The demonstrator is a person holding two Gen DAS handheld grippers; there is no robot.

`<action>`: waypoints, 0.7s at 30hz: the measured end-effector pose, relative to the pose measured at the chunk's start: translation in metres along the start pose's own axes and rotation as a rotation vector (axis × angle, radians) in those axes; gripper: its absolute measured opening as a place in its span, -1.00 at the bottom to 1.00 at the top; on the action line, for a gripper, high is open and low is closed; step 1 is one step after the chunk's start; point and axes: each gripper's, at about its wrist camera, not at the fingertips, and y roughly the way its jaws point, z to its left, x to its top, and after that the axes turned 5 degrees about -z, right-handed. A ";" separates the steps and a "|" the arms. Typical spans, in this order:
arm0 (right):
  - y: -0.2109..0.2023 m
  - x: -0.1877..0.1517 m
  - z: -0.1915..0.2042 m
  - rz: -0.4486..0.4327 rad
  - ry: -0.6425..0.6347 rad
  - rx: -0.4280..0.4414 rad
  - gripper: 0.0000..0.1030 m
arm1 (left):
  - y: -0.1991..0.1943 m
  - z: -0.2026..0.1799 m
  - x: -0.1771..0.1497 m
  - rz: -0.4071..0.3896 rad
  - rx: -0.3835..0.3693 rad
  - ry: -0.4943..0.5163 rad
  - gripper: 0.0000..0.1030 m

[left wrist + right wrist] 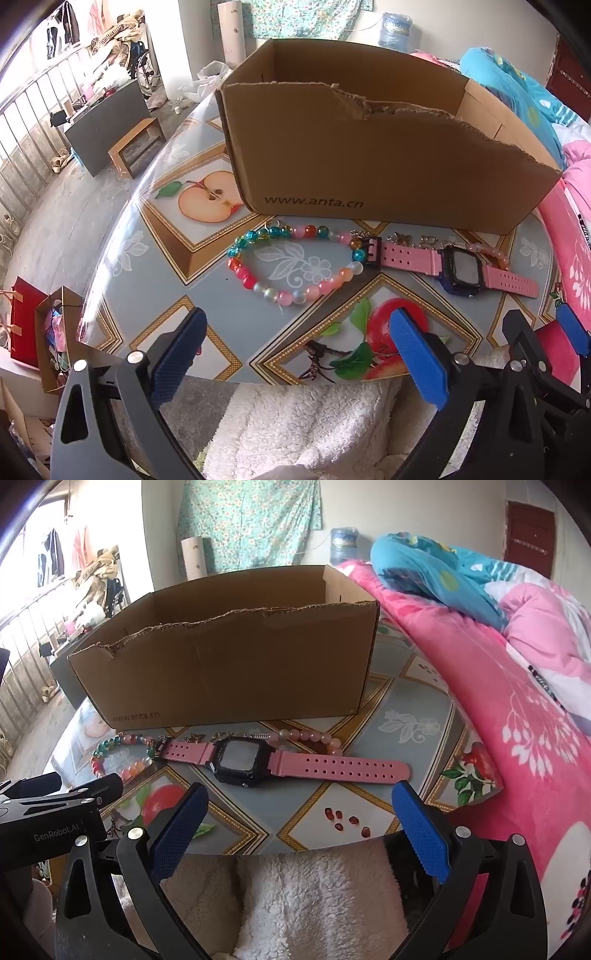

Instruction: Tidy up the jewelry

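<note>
1. Both claws are wide open and hold nothing. The left claw (295,354) and the right claw (299,834) hover over the near edge of the table (155,236), tilted downward.
2. The jewelry lies in a row on the table, just in front of the box (369,155) and not yet in it.
3. The bead bracelet (291,266) lies as an open loop at the left end of the row, straight ahead of the left claw, so I judge the left hand the nearer one for it.
4. The watch (240,760) lies flat, straight ahead of the right claw. Its long axis runs left to right across the view, parallel to the front wall of the box, and the strap's buckle end touches the bracelet.
5. A pink bead string (314,736) and some small metal pieces lie between the watch and the box; what those pieces are is too small to tell.
6. To take the watch, the right claw would likely need to reach forward and close across the strap's narrow width.
</note>
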 end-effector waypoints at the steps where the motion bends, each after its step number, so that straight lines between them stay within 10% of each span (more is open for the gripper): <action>1: 0.000 0.000 0.000 -0.001 -0.002 0.000 0.85 | 0.001 0.000 0.000 0.007 0.002 0.000 0.89; 21: 0.001 0.003 0.004 -0.008 -0.004 0.004 0.85 | 0.006 0.006 -0.001 0.026 -0.012 -0.012 0.89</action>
